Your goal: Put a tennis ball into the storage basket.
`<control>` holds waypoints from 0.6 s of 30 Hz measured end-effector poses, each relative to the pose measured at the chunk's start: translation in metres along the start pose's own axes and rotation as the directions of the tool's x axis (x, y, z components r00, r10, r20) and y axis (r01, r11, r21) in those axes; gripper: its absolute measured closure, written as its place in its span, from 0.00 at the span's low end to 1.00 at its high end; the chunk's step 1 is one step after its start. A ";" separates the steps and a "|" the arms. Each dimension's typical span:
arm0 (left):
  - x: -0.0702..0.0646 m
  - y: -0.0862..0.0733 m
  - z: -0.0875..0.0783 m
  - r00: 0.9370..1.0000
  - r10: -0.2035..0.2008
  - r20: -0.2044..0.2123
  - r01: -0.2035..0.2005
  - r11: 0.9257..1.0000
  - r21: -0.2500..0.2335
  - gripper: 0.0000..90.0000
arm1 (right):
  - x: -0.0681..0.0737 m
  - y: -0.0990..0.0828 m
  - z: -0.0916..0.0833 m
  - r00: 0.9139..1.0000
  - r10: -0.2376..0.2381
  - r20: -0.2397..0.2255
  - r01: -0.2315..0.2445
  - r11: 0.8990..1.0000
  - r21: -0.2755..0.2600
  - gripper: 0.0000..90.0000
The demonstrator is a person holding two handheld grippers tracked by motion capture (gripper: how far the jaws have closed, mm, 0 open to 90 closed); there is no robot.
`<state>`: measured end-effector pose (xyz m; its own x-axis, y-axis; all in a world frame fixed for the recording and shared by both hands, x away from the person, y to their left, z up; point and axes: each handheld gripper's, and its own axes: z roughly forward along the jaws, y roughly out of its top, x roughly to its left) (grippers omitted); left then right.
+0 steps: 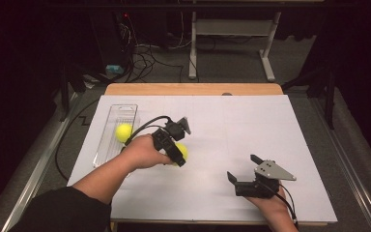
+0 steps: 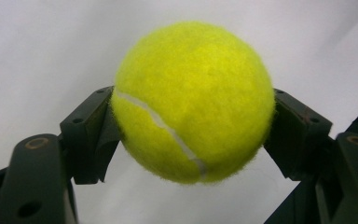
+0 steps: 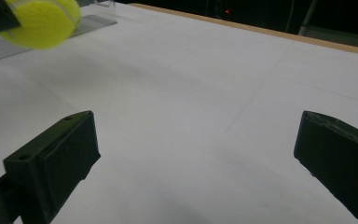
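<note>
1. Across the whole working area lies the bench (image 1: 251, 125), covered in white sheet, with a wooden edge showing at the far side. All positions below are referred to the clear tray.
2. The clear tray (image 1: 125, 110), a long transparent trough, sits at the far left of the sheet, long axis running away from the person. Its narrow channel looks sized to keep balls from rolling off, hence probably the collection point.
3. Left tongs (image 1: 179, 153): just right of the tray's near half, held in the person's left hand, forearm coming in from the near-left corner. Jaws clamped on opposite sides of the held tennis ball (image 2: 193, 100); the left gripper view shows both pads pressing into the felt, the ball clear of the sheet beneath. A grip across the widest part keeps it from slipping.
4. Right tongs (image 1: 244, 167): well to the right of the tray, near the front edge of the sheet, in the person's right hand. Jaws spread wide, nothing between them, bare sheet beyond. Judged idle, kept out of the left arm's path.
5. Second tennis ball (image 1: 123, 132): resting inside the tray, near its middle.
6. Judgement: carried ball is destined for the tray beside the one already there; not yet delivered.
</note>
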<state>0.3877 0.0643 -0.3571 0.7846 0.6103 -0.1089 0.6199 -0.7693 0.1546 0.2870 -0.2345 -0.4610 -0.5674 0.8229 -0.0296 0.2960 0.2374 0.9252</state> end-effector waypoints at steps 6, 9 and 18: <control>0.024 -0.020 -0.016 0.998 -0.058 -0.024 0.058 0.998 -0.015 0.29 | -0.018 -0.008 -0.016 0.999 0.007 0.052 -0.007 1.000 0.008 0.00; 0.037 -0.031 -0.025 0.995 -0.088 -0.038 0.087 0.996 -0.016 0.29 | -0.032 -0.015 -0.029 0.996 0.016 0.087 -0.017 1.000 0.010 0.00; 0.076 -0.067 -0.046 0.978 -0.193 -0.083 0.192 0.981 -0.025 0.29 | -0.050 -0.021 -0.048 0.990 0.045 0.136 -0.046 0.999 -0.002 0.00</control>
<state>0.4060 0.1709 -0.3306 0.6466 0.7609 -0.0551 0.7583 -0.6331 0.1558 0.2718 -0.3054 -0.4612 -0.4431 0.8956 -0.0389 0.3198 0.1985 0.9265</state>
